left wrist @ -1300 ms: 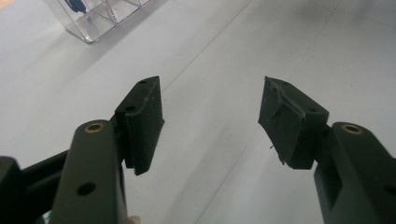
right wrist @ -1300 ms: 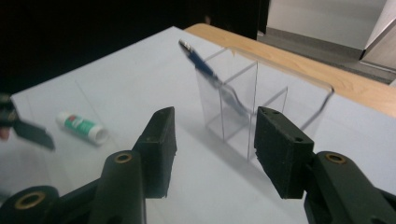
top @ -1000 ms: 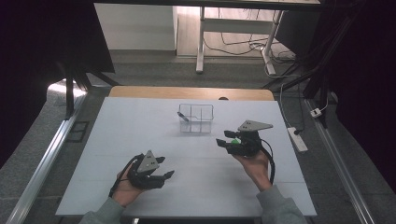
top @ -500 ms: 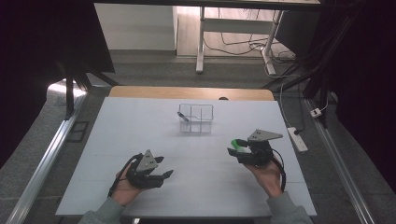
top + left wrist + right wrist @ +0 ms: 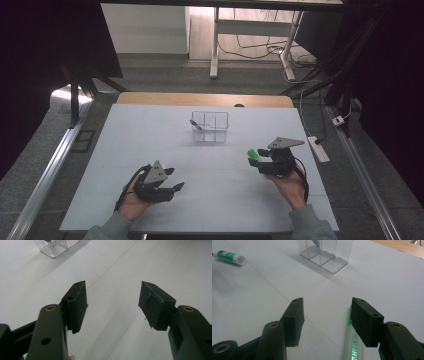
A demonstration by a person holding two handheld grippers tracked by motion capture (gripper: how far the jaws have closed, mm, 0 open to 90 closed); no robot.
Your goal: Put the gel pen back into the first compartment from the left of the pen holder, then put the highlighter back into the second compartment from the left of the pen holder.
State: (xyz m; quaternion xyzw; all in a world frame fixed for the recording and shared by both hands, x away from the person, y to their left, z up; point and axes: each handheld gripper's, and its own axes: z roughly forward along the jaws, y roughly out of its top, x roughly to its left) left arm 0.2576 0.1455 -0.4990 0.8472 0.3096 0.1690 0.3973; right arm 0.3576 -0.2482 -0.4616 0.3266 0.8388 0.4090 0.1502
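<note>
**Lining up on the green highlighter**

Here the green highlighter [image 5: 352,347] lies flat on the white worktop [image 5: 150,130], just under and beside the right-hand jaw of the right gripper [image 5: 325,315], not between the pads. That gripper's jaws have just been opening, and nothing is pressed between them. In the high view the right gripper [image 5: 260,159] is seen on the right side of the worktop, with the highlighter's green end [image 5: 253,153] showing at its tip. The left gripper [image 5: 112,300] is held wide open and empty over bare worktop, nearer the person.

The step in hand is judged to be a pick-up of the highlighter, probably for the clear compartmented organizer [image 5: 210,127] that stands well apart, farther back. For a clean grasp, the gripper should be shifted sideways until the barrel is centred between the pads, then turned so the jaws cross the barrel rather than run along it. The pads are best lowered close to the worktop before closing, since a round barrel can roll away if it is nudged by one jaw first. A glue stick [image 5: 229,257] lies far off and is not in the way.
</note>
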